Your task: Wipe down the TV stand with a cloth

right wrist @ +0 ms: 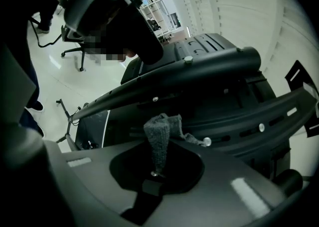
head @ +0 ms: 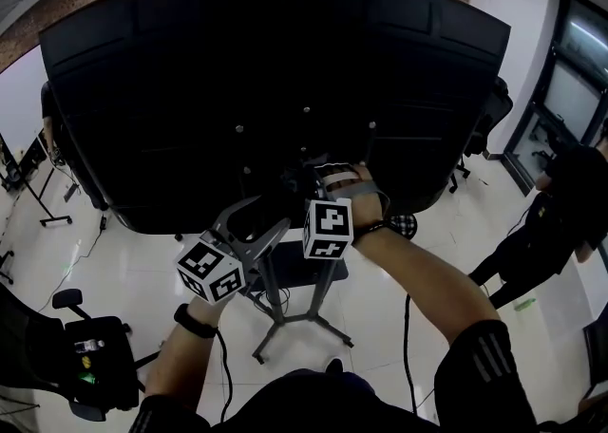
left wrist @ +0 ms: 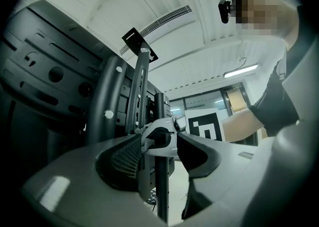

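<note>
Right gripper (right wrist: 155,173) jaws pinched together on a grey knitted cloth (right wrist: 160,134), near the black metal TV stand (right wrist: 199,74), left gripper (left wrist: 159,146) jaws spread either side of a thin black upright post (left wrist: 160,191)

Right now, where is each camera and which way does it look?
Head view: on the person's head, looking down at the TV's back; forearms show.
Left gripper view: on left gripper, up past open jaws at the TV stand's pole; arm shows.
Right gripper view: on right gripper, along jaws shut on the cloth; head shows.
Shared: all three see the TV's back.
</note>
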### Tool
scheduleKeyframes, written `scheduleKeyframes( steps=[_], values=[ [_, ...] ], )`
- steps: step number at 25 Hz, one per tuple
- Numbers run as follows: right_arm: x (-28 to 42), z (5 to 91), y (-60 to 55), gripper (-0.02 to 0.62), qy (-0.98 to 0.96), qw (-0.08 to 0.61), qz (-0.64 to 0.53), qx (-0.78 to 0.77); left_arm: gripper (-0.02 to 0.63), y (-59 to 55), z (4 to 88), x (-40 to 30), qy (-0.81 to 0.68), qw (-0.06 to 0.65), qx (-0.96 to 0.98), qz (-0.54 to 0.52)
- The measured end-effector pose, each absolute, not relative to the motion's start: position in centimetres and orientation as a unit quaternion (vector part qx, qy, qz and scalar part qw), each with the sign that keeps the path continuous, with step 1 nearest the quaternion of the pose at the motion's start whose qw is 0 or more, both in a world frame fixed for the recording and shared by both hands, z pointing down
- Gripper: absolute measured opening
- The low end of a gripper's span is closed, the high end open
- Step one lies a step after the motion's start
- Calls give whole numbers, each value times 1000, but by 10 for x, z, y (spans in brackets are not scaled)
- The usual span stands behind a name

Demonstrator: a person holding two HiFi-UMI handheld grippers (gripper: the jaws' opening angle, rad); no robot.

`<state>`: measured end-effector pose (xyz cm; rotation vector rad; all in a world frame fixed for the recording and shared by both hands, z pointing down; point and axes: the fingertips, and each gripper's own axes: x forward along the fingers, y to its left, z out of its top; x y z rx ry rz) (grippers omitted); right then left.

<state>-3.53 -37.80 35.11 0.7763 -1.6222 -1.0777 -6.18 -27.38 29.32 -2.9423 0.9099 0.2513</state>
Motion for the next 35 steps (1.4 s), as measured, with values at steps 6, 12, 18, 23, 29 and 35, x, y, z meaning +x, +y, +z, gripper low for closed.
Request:
scheduleKeyframes(
  steps=[6,12,18,23,29,35],
  values=[
    [-35,387,-380,23,-680,511,-420,316,249,-276,316,-62,295,16,-952,73],
    [-34,416,-381,23,-680,527,-409,305,249,-272,329,-59,291,10,-955,59],
    [-37,415,-369,23,-735,489,-347,315,249,-267,331,-59,289,9,-956,57],
    [-39,378,-338,23,-778,415,-329,339,249,-258,323,-60,284,20,-957,62],
    [-21,298,-293,23,-789,315,-362,384,249,-235,291,-37,264,63,-960,74],
    [31,225,-281,23,-767,274,-394,426,249,-217,251,1,245,112,-959,82]
  ],
)
